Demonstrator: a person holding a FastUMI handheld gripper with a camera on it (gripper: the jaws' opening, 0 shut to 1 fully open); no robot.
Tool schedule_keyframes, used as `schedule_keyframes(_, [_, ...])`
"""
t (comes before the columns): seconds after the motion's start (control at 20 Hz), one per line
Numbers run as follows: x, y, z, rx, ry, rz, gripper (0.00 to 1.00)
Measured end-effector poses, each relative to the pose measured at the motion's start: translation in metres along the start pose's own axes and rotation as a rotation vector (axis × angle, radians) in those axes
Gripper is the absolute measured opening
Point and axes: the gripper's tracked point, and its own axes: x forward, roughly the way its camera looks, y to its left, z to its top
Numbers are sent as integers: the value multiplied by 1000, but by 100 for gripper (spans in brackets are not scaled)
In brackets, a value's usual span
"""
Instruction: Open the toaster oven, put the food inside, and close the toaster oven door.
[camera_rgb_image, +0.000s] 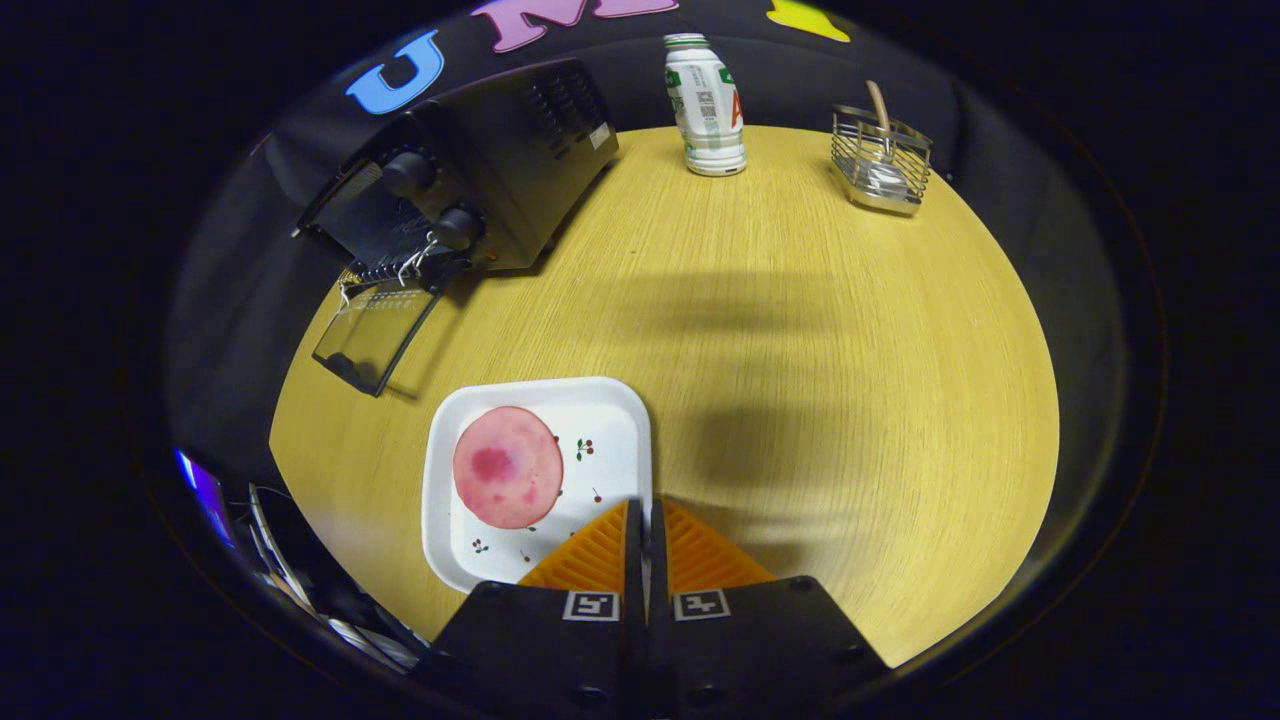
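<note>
While the hand-held gripper (645, 520) is closed and empty, the food (507, 467) lies just ahead-left.

A round table (760, 330) with a pale yellow wood-grain top stands against the booth's black cloth wall (760, 70). Soft shadows fall across its middle. Dark floor lies around its near-left edge.
</note>
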Motion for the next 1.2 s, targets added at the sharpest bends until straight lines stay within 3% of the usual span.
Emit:
schedule_keyframes(0.3, [-5,20,-15,225,32,91,5])
schedule_keyframes(0.8, [-41,84,-12,517,-32,243,5])
schedule_keyframes(1.2, [-78,115,-17,646,-126,232,5])
